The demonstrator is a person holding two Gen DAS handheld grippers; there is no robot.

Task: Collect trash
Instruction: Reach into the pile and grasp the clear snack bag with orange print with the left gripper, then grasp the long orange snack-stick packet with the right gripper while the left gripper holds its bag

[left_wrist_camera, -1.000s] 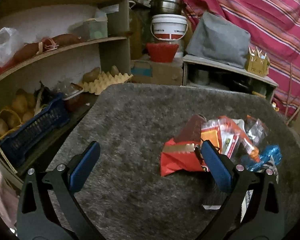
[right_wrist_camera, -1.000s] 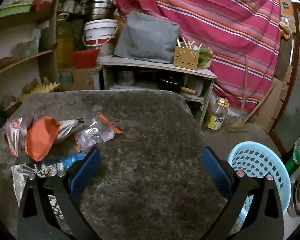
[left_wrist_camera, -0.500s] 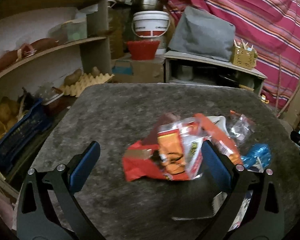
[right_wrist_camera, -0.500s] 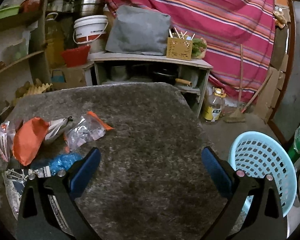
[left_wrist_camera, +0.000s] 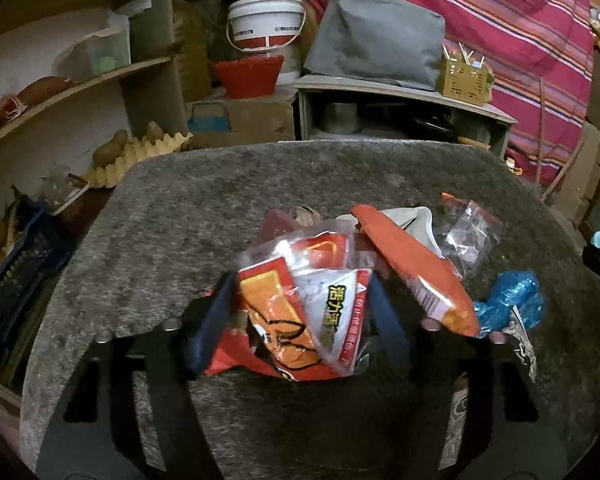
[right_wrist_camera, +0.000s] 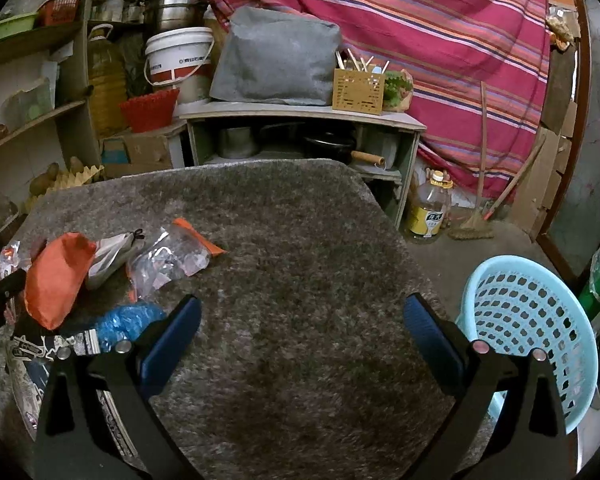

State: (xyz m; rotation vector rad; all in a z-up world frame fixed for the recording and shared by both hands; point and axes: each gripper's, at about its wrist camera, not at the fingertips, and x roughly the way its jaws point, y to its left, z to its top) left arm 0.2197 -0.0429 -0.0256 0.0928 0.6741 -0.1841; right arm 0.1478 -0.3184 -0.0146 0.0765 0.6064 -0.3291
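Left wrist view first: the left gripper [left_wrist_camera: 300, 320] has its blue pads pressed in from both sides on a red and orange snack packet [left_wrist_camera: 300, 316], the packet crumpled between them and bulging up toward the camera. Whether it is off the grey rug [left_wrist_camera: 220, 200] or only bunched on it, I cannot tell. Around that packet sits the rest of the litter: a plain orange wrapper [left_wrist_camera: 412, 268] just to its right and partly overlapping it, a clear plastic bag [left_wrist_camera: 472, 236] beyond the wrapper, a crumpled blue wrapper [left_wrist_camera: 512, 296] to the right and nearer the camera, and a black and white printed sheet [left_wrist_camera: 520, 348] just below the blue one. Far behind the packet, past the rug's edge, stand a white bucket [left_wrist_camera: 266, 20] and a red tub [left_wrist_camera: 248, 74].

Over to the right wrist view: the right gripper [right_wrist_camera: 302, 332] is spread wide with nothing between its pads, poised over bare rug [right_wrist_camera: 300, 240]. Taking that gripper as the mark, the litter lies off to its left: the orange wrapper [right_wrist_camera: 56, 276], the clear plastic bag [right_wrist_camera: 168, 258] behind and left, the blue wrapper [right_wrist_camera: 130, 320] touching the left finger's side, the printed sheet [right_wrist_camera: 52, 346] under that finger. To the gripper's right, off the rug's edge and lower, stands a light blue basket [right_wrist_camera: 528, 332], holes all round its wall. A dark tip of the other tool pokes in at the far left edge.
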